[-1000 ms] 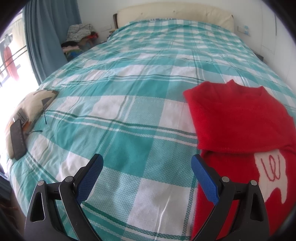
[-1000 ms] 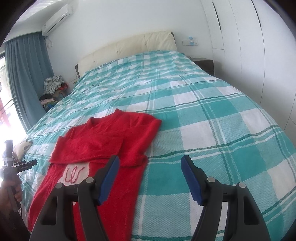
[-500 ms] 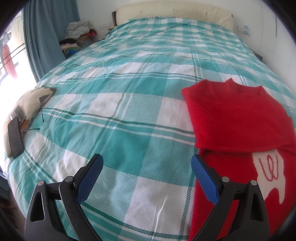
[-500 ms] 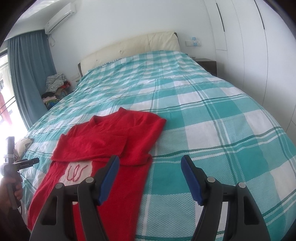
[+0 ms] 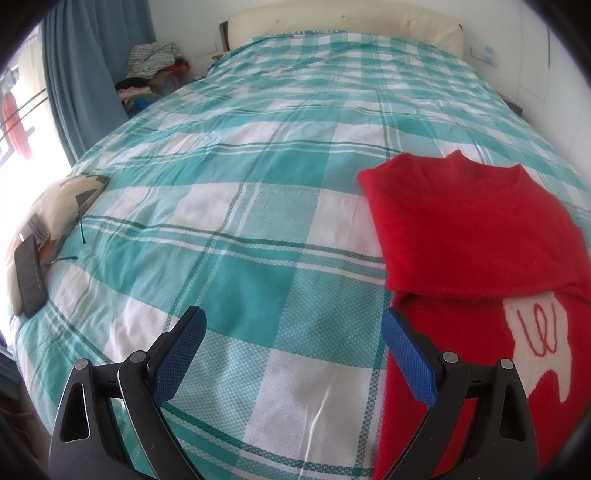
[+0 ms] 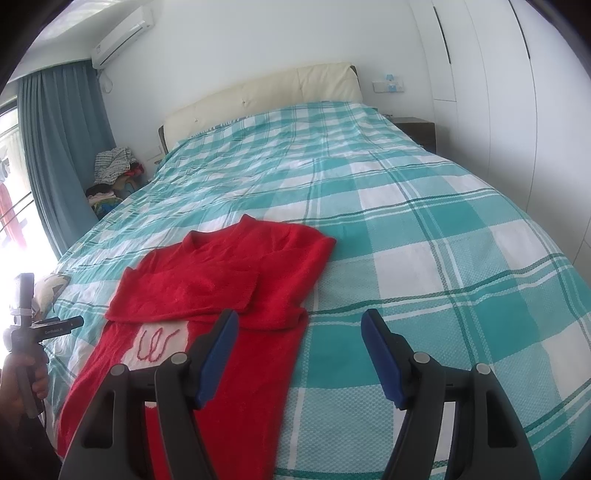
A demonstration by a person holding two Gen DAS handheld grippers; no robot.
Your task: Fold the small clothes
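Where the teal-and-white checked bed point(image 5: 258, 192) runs up to the cream headboard point(image 5: 343, 18), lying flat on its near half: a red sweater point(image 5: 469, 229), neck toward the headboard, hem toward the cameras. Folded with both sleeves across the chest, one over the other, just above a white patch point(image 5: 535, 332) bearing a red squiggle. Lower body spread unfolded down toward the near edge of the bed.

Left hand-held gripper point(image 5: 291, 317): opened wide, blue pads point(image 5: 181, 354) well apart, clasping nothing. Held above bare bedcover just beside the sweater, one pad over the sweater's nearest edge; touching or not, cannot tell. Visible too at the far left of the right wrist view, gripped by a hand point(image 6: 22, 384).

Right hand-held gripper point(image 6: 300, 317): likewise spread wide, nothing between the pads. Poised over the sweater's other edge, one pad above red knit, the other above checked cover.

At the bed's window-side edge, well apart from the sweater: a cream cushion point(image 5: 62, 206) with a dark flat device point(image 5: 29, 280) lying on it. Beyond, beside a blue curtain point(image 5: 85, 74), a pile of clothes point(image 5: 151, 66). High on the wall near the curtain, an air conditioner point(image 6: 122, 35); along the opposite wall, white wardrobe doors point(image 6: 498, 92) and a dark nightstand point(image 6: 415, 127).
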